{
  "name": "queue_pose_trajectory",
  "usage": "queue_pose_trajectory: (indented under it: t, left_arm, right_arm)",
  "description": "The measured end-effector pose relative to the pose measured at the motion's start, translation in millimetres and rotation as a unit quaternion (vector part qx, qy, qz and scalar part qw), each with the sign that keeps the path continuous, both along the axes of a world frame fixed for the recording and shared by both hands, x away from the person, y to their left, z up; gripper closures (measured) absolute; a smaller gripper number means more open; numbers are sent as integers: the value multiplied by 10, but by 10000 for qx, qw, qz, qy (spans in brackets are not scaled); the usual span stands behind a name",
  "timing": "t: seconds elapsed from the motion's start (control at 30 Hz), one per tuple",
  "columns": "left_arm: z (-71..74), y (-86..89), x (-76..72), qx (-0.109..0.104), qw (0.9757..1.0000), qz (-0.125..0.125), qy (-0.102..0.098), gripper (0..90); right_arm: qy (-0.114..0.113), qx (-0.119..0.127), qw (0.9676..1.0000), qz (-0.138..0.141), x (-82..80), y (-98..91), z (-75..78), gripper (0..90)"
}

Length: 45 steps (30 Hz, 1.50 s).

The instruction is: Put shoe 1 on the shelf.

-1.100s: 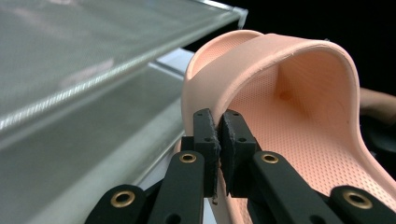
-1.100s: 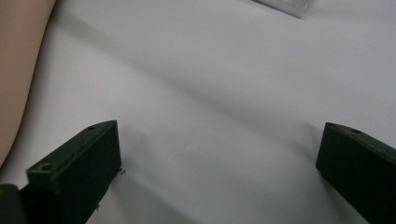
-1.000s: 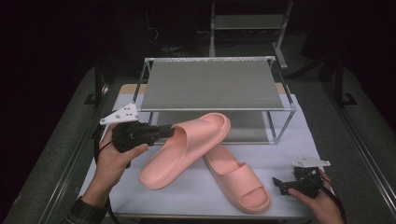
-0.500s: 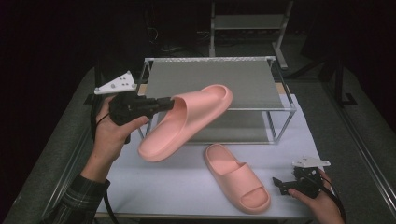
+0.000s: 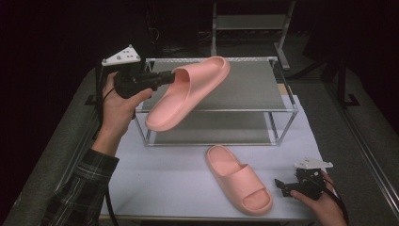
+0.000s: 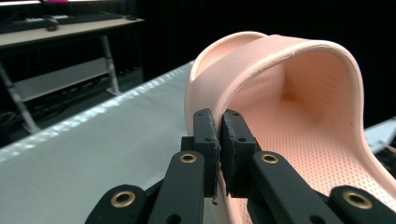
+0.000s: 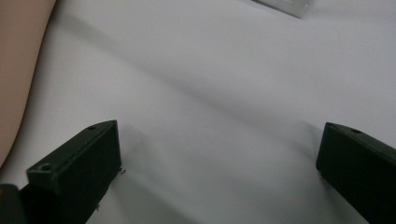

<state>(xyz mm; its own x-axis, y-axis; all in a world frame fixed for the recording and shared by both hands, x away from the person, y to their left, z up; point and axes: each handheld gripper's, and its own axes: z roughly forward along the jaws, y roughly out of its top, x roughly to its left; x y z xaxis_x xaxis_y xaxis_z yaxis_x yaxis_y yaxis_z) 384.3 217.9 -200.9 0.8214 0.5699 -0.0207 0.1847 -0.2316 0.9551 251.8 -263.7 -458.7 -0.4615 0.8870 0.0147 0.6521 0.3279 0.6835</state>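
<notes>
Left gripper (image 5: 165,78) is clamped on the strap edge of the pink slipper (image 5: 188,92); in the left gripper view the two pads (image 6: 207,135) pinch the thin strap wall with the slipper (image 6: 299,126) running away to the right of the jaws. Change from a second ago: the slipper was low over the table, beside its mate, now it is lifted clear and carried far and up, hanging tilted over the front left of the wire rack (image 5: 282,109), toe toward the top shelf, heel drooping over the rack's near edge. Likely the lift is done and what is left is setting it down on the top shelf. Slipper sits right of the left gripper, toe far right, heel near. Right gripper (image 5: 281,185) rests at the near right of the table (image 5: 164,179), jaws wide apart, holding nothing, same spot as before. Second slipper (image 5: 240,181) lies flat on the table just left of the right gripper, not touched; its edge (image 7: 18,70) appears at the left of the right gripper view.
</notes>
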Motion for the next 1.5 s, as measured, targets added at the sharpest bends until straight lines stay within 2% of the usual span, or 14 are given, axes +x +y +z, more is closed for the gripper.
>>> queue_pose_trajectory:
  t: [0.03, 0.07, 0.2, 0.4, 0.43, 0.53, 0.77, 0.8, 0.83, 0.9, 1.1, 1.27, 1.37, 1.5]
  left_arm:
    - [14, -19, 86, 19, 9999, 96, -36, 854]
    - [14, -19, 86, 19, 9999, 96, -36, 854]
    - [2, -70, 284, 82, 9994, 312, -106, 854]
    - [-75, -122, 558, 226, 9978, 620, -83, 853]
    - [-75, -122, 558, 226, 9978, 620, -83, 853]
    - [-124, -165, 712, 328, 9961, 812, -68, 853]
    - [-208, -245, 888, 471, 9933, 1051, 23, 853]
    - [-244, -275, 937, 570, 9918, 1141, 46, 853]
    - [-244, -275, 937, 570, 9918, 1141, 46, 853]
    - [-286, -303, 997, 712, 9900, 1219, 55, 852]
    - [-366, -325, 1077, 795, 9879, 1325, 114, 851]
    - [-440, -355, 1127, 969, 9855, 1375, 228, 847]
    - [-458, -365, 1128, 1019, 9851, 1367, 239, 842]
    - [-485, -377, 1128, 952, 9868, 1268, 316, 808]
  right_arm:
    - [1, 1, 10000, -1, 0, 0, 0, 0]
    - [1, 1, 10000, -1, 0, 0, 0, 0]
    - [2, 6, 10000, -2, -1, 1, 0, 0]
    - [5, 4, 10000, -6, -2, 1, 1, 0]
    - [5, 4, 10000, -6, -2, 1, 1, 0]
    - [7, 3, 10000, -5, -1, 1, 1, 0]
    - [10, -1, 10000, -3, -2, 0, 2, 0]
    - [8, 4, 10000, -2, -2, 0, 2, 0]
    - [8, 4, 10000, -2, -2, 0, 2, 0]
    - [7, 4, 10000, -2, -2, 0, 1, 0]
    - [6, 4, 10000, -1, -3, 0, 1, 0]
    - [3, 4, 10000, -4, -3, 0, 1, 0]
    - [3, 4, 10000, -5, -4, 0, 1, 0]
    - [0, 4, 10000, -4, -4, 0, 0, 0]
